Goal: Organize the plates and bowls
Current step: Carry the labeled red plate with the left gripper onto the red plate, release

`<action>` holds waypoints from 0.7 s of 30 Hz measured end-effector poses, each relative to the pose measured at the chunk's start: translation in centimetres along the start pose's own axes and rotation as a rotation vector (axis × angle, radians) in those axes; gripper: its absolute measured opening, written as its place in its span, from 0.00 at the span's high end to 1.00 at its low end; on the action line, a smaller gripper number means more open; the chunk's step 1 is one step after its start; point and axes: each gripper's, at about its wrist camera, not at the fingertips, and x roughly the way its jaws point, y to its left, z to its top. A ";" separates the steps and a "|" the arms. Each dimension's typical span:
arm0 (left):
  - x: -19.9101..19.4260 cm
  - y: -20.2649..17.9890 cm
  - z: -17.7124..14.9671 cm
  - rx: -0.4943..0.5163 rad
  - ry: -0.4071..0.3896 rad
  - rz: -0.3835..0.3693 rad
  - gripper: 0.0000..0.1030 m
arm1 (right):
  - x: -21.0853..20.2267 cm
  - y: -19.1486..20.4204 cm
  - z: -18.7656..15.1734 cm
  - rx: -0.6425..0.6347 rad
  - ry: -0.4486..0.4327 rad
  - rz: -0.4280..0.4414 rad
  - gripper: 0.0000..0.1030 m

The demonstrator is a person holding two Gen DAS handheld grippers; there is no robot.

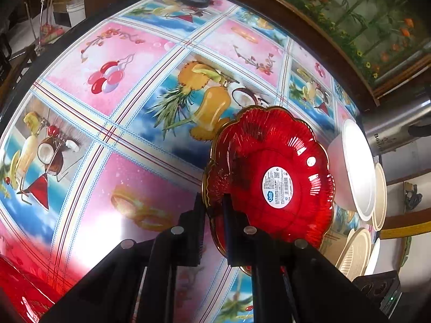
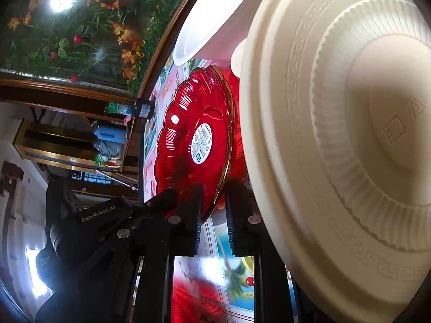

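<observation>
Cream plate close against red plate, white bowl beside.

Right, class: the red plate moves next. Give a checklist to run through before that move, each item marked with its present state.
1. Left gripper shut on the red plate's rim: ok.
2. Red plate lifted off the tablecloth: cannot tell; it stands tilted.
3. Right gripper holding anything: cannot tell.
4. White bowl clear of the red plate: cannot tell; they look very close.
5. Bare tablecloth left of the plate: ok.
</observation>
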 end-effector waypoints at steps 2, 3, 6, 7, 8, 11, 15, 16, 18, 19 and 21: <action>0.0 0.0 0.0 0.002 0.004 -0.001 0.90 | 0.0 0.1 0.0 -0.007 -0.006 -0.001 0.85; -0.1 0.1 -0.1 0.001 0.004 0.000 0.90 | 0.0 0.2 0.0 -0.010 -0.007 -0.003 0.85; -0.8 0.0 -0.4 0.017 -0.011 0.010 0.90 | 0.0 0.3 -0.3 -0.022 -0.007 -0.010 0.84; -1.1 -0.1 -0.5 0.023 -0.018 0.009 0.91 | 0.0 0.4 -0.3 -0.030 -0.010 -0.016 0.84; -1.3 -0.1 -0.6 0.025 -0.022 0.007 0.91 | -0.1 0.6 -0.4 -0.041 -0.016 -0.024 0.84; -2.1 -0.2 -0.8 0.035 -0.035 0.001 0.91 | -0.3 0.8 -0.5 -0.043 -0.020 -0.024 0.84; -3.6 0.4 -1.3 0.031 -0.057 -0.023 0.91 | -0.9 1.6 -0.7 -0.081 -0.047 -0.032 0.84; -3.8 0.4 -1.3 0.031 -0.062 -0.026 0.91 | -1.1 1.9 -0.8 -0.088 -0.050 -0.029 0.84; -4.5 0.6 -1.5 0.035 -0.073 -0.031 0.91 | -1.4 2.4 -1.2 -0.103 -0.055 -0.021 0.84; -4.7 0.7 -1.6 0.034 -0.075 -0.034 0.91 | -1.5 2.6 -1.4 -0.115 -0.060 -0.019 0.84; -5.1 1.2 -1.7 0.019 -0.078 -0.048 0.91 | -1.9 3.4 -2.0 -0.147 -0.072 -0.017 0.84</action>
